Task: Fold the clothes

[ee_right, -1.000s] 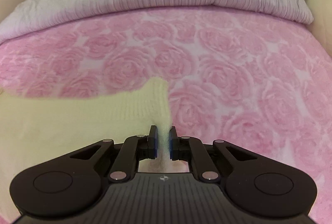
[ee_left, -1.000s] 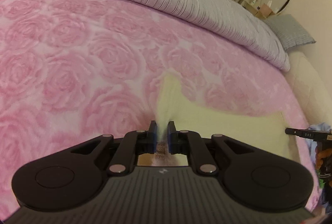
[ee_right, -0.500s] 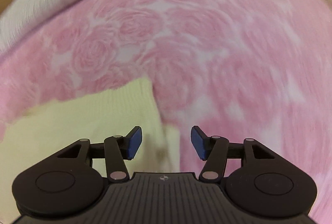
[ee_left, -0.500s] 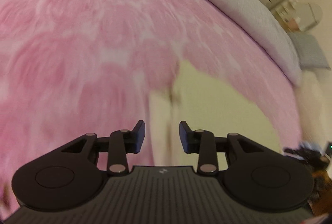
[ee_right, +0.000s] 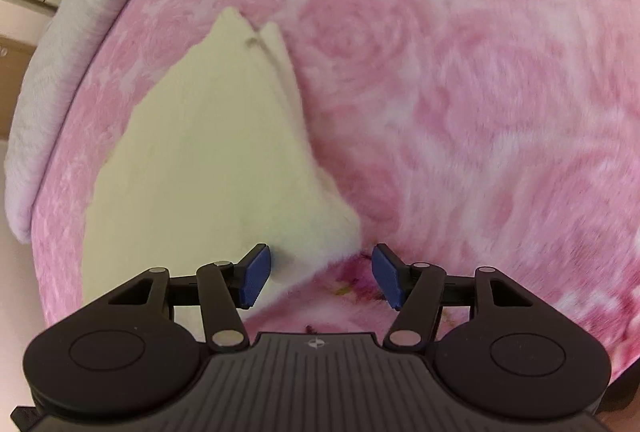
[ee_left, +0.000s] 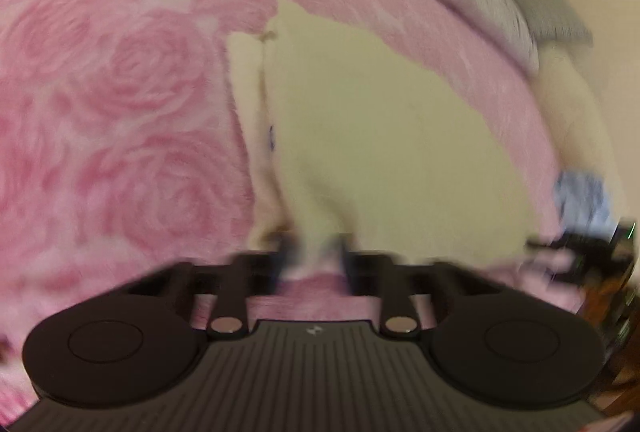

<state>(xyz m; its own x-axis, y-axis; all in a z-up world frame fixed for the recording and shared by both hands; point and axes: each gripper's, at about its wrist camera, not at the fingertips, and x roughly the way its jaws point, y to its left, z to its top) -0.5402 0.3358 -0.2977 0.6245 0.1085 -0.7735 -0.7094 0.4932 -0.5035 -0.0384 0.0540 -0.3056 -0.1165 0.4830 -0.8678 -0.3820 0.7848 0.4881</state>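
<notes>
On the pink rose-patterned blanket (ee_left: 120,104) a pale yellow garment (ee_left: 380,136) is laid flat, its long axis running from 6 toward 12 o'clock in both wrist views, the narrow tip pointing to about 11 o'clock. The left gripper (ee_left: 314,252) is seen closing on the garment's near edge, blurred. The right gripper (ee_right: 322,274) is seen opening, released, the near corner of the garment (ee_right: 208,152) lying between its blue pads (ee_right: 256,274).
</notes>
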